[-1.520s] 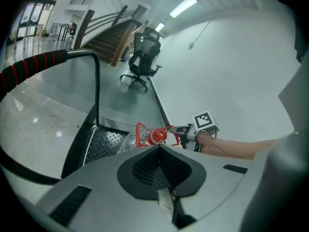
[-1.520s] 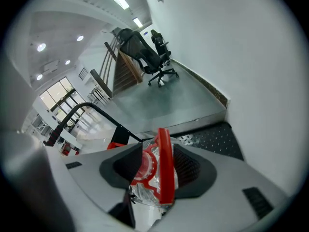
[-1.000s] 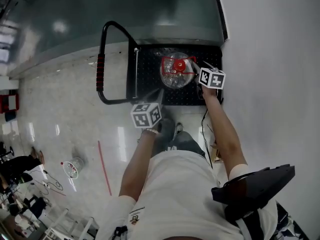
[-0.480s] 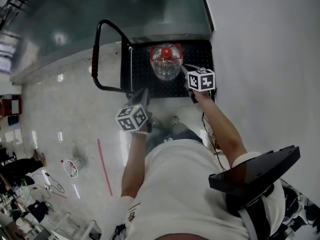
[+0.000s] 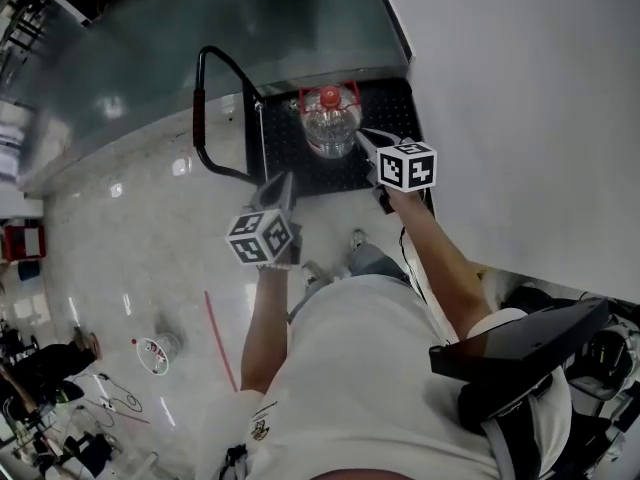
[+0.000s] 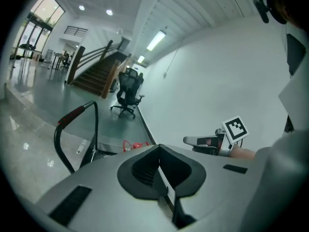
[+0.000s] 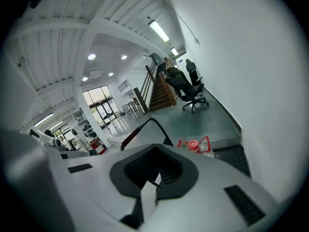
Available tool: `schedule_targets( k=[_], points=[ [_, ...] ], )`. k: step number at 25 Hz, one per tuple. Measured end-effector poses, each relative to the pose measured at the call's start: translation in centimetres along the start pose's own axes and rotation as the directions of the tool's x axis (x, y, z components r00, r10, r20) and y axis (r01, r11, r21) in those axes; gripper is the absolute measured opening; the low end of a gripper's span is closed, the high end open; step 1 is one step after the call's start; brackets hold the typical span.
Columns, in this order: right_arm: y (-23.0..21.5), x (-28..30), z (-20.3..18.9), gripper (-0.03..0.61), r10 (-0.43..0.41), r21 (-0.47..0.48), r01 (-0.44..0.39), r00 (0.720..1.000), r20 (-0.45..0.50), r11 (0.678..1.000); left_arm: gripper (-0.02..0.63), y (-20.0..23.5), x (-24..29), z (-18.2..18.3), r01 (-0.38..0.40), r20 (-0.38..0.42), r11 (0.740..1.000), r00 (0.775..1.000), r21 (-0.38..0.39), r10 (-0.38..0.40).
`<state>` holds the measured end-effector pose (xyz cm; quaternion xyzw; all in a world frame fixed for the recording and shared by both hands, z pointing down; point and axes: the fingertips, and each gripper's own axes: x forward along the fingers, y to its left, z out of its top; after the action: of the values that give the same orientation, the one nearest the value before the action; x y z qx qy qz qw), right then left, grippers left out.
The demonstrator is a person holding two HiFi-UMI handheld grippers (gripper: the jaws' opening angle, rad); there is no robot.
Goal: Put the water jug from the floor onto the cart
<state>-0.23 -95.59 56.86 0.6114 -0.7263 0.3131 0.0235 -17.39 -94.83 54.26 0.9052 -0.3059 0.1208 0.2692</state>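
Observation:
The clear water jug [image 5: 328,120] with a red cap and red handle stands upright on the black deck of the cart [image 5: 290,163], next to the white wall. Both grippers hang above the floor on my side of the cart, apart from the jug. My left gripper [image 5: 281,190] is shut and empty, left of the jug. The right gripper [image 5: 366,139], also shut and empty, has its tip just right of the jug. The jug's red top [image 7: 194,146] shows beyond the right gripper [image 7: 155,178], and its handle [image 6: 136,145] beyond the left gripper [image 6: 161,175].
The cart's push handle [image 5: 205,118] with a red grip rises at its left side. A white wall [image 5: 520,118] closes the right. A raised dark floor step [image 5: 200,38] lies behind the cart, with an office chair [image 7: 188,88] and stairs beyond. A small white object [image 5: 155,348] lies on the tiles.
Both grippers have pulled back from the jug and risen. The right gripper was at the jug's handle a second ago and is now off it. The jug stays on the cart.

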Motion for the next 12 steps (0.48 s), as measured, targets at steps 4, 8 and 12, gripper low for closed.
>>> schedule_targets(
  k=[4,8,12],
  points=[
    [4.7,-2.0,-2.5,0.015,-0.063,0.061,0.060,0.997,0.046,0.996,0.003,1.5,-4.1,-0.6,0.049,-0.032,0.999,0.998,0.010,-0.049],
    [8.0,-4.1,-4.6,0.015,-0.107,0.120,0.097,0.991,0.079,0.988,0.003,2.6,-7.0,-1.0,0.097,-0.048,0.995,0.994,-0.006,-0.097],
    [9.7,-7.2,-6.0,0.015,-0.121,0.188,0.094,0.983,0.137,0.978,0.003,2.0,-7.8,-2.7,0.142,-0.079,0.990,0.987,0.009,-0.141]
  ],
)
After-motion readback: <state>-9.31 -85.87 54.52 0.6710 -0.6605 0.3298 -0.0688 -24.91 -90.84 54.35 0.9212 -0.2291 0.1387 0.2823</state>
